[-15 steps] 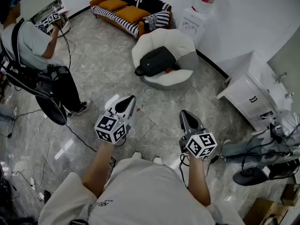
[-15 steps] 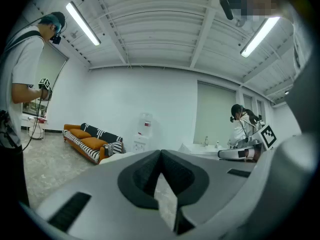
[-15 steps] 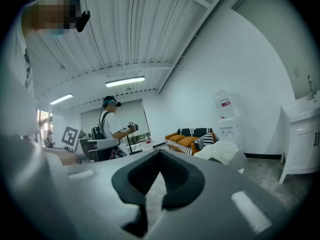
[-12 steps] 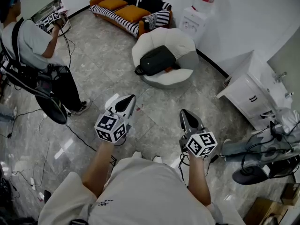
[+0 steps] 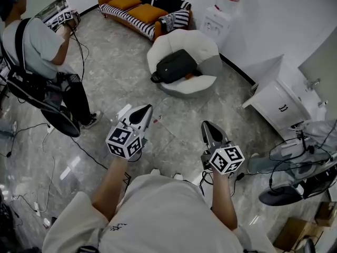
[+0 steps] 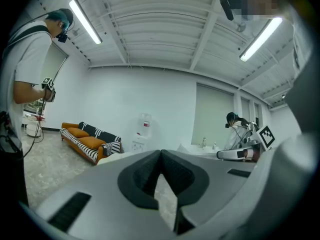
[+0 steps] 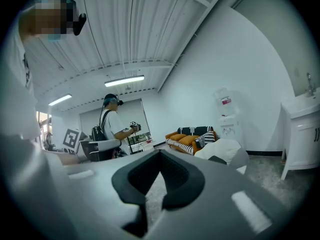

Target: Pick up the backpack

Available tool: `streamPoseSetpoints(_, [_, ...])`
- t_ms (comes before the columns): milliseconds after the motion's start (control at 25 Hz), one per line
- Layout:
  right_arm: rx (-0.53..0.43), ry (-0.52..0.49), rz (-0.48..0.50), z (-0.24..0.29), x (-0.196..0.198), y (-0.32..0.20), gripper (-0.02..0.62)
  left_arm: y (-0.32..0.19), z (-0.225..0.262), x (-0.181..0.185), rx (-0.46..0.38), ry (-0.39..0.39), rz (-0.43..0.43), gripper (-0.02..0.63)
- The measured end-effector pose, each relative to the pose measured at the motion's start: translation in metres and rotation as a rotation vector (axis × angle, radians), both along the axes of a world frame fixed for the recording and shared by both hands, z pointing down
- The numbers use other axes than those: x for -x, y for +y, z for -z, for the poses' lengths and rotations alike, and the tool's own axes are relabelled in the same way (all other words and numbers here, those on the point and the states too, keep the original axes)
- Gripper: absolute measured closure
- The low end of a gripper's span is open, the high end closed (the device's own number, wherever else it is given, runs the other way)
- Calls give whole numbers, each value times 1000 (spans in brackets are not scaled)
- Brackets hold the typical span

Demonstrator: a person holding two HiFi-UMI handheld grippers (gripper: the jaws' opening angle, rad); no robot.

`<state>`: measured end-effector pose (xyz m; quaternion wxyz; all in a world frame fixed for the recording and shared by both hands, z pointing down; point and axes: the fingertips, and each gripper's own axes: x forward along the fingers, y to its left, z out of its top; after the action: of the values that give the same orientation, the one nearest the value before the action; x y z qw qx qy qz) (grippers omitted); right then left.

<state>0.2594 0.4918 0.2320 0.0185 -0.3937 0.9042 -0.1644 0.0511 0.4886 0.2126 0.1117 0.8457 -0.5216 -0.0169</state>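
Note:
A black backpack lies on a round white lounge chair across the marble floor, far ahead of both grippers. My left gripper is held level in front of the body, jaws shut with nothing between them, and in the left gripper view its tips meet. My right gripper is beside it, also shut and empty, pointing roughly toward the chair. In the right gripper view a dark corner of the backpack shows on the white chair, just past the closed tips.
An orange striped sofa and a water dispenser stand behind the chair. A white cabinet and a floor fan are at the right. Another person with grippers stands at the left, and cables trail over the floor.
The head view has shifted slightly, so the chair and backpack sit a little higher. Both grippers stay shut in nearly the same place. The person at the left has moved a bit.

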Motion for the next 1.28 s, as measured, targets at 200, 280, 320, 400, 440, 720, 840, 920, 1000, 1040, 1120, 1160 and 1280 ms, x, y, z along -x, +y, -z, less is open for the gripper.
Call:
streamPoseSetpoints(200, [2, 11, -3, -4, 12, 1, 592, 0, -6, 9, 3, 2, -16, 609])
streamPoseSetpoints(280, [-1, 15, -3, -4, 19, 4, 592, 3, -8, 14, 4, 3, -21, 609])
streamPoseSetpoints(320, [-3, 16, -1, -4, 23, 5, 592, 6, -10, 18, 4, 4, -22, 609])
streamPoseSetpoints(400, [-5, 19, 5, -6, 32, 9, 592, 10, -13, 26, 3, 7, -17, 609])
streamPoseSetpoints(440, [-4, 22, 10, -7, 37, 11, 592, 12, -13, 30, 4, 10, -13, 609])
streamPoseSetpoints(720, [-4, 38, 50, -2, 59, 13, 592, 19, -15, 55, 8, 24, 28, 609])
streamPoseSetpoints(840, [3, 42, 59, -4, 63, 10, 592, 20, -17, 59, 17, 25, 37, 609])
streamPoseSetpoints(920, [13, 45, 64, -8, 67, 7, 592, 20, -21, 65, 24, 27, 47, 609])
streamPoseSetpoints(1000, [21, 46, 70, -12, 70, 3, 592, 18, -25, 70, 31, 30, 59, 609])
streamPoseSetpoints(1040, [23, 46, 73, -14, 70, 0, 592, 17, -27, 71, 34, 30, 64, 609])
streamPoseSetpoints(1120, [25, 45, 80, -16, 72, -7, 592, 13, -31, 73, 40, 30, 71, 609])
streamPoseSetpoints(1160, [26, 43, 84, -17, 73, -11, 592, 10, -33, 73, 44, 29, 73, 609])
streamPoseSetpoints(1280, [29, 36, 98, -19, 75, -29, 592, -5, -36, 72, 55, 23, 79, 609])
